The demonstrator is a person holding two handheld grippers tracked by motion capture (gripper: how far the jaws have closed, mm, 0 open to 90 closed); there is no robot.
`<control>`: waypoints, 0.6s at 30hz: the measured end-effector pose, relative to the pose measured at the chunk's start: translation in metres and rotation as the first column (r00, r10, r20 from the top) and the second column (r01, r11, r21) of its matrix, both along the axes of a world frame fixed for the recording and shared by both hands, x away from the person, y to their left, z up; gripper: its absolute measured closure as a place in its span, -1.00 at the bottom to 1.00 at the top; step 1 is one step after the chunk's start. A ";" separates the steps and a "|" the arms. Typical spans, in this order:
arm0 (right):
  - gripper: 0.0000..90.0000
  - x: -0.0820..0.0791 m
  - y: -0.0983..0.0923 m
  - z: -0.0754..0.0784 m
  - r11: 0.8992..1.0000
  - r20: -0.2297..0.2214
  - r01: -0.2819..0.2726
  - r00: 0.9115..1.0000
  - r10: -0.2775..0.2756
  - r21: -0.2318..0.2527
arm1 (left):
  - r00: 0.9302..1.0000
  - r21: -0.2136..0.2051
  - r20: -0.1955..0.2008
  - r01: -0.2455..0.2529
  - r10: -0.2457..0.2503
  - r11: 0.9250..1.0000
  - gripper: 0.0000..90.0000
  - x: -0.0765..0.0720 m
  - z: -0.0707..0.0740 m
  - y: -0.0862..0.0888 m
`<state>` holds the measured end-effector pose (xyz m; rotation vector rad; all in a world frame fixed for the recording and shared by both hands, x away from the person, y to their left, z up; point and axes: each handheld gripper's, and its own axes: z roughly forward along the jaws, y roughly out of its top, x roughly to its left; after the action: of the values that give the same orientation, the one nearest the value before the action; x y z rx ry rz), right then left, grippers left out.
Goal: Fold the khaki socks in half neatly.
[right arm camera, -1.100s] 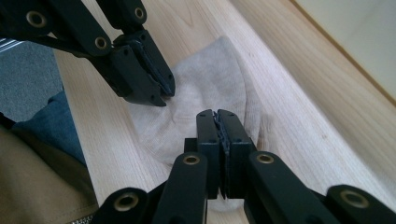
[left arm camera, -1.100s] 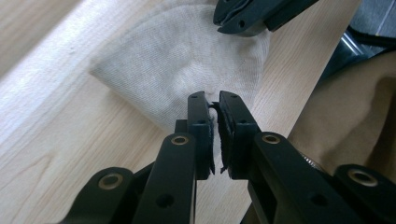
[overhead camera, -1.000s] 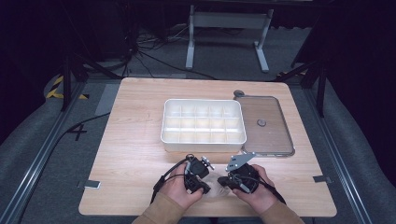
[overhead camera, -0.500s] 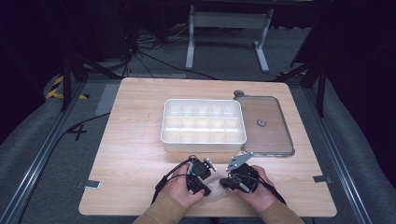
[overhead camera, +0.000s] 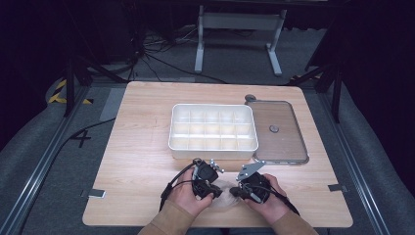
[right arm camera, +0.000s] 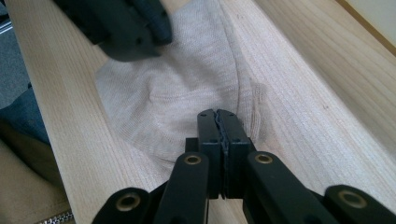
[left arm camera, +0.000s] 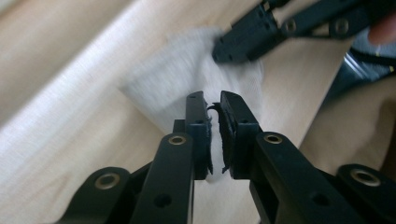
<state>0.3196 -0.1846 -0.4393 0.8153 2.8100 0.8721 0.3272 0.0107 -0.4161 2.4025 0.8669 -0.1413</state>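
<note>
Pale wood makes up the table (overhead camera: pixel 142 147) before you, standing on grey floor in a dark room with cables and a metal stand behind. From the high view, a white compartment box (overhead camera: pixel 213 131) sits at the table's centre, and a clear lid (overhead camera: pixel 277 131) lies flat just to its right. Your two hands meet at the near edge: your left gripper (overhead camera: pixel 209 187) and right gripper (overhead camera: pixel 238 191) point toward each other, with a small beige cloth (overhead camera: pixel 224 198) between them, faint and hard to make out from here.

From the left gripper view, its jaws stand a narrow gap apart, having just been opening, with the cloth's (left arm camera: pixel 196 79) edge in the gap; the pads seem not to press it, though blur makes this uncertain. The right gripper (left arm camera: pixel 243 39) bites the cloth's far side.

From the right gripper view, its jaws are pinched tight on the cloth's (right arm camera: pixel 187 88) near edge, the knit lying on the wood.
</note>
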 end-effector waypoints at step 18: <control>0.99 -0.003 -0.001 0.000 1.000 0.014 0.002 1.000 -0.002 0.002 | 0.996 0.064 0.023 -0.087 0.086 0.994 0.99 0.015 -0.019 0.000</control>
<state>0.3166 -0.1854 -0.4395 0.8086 2.7960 0.8772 0.3419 0.0110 -0.4355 2.4172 0.9781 -0.0558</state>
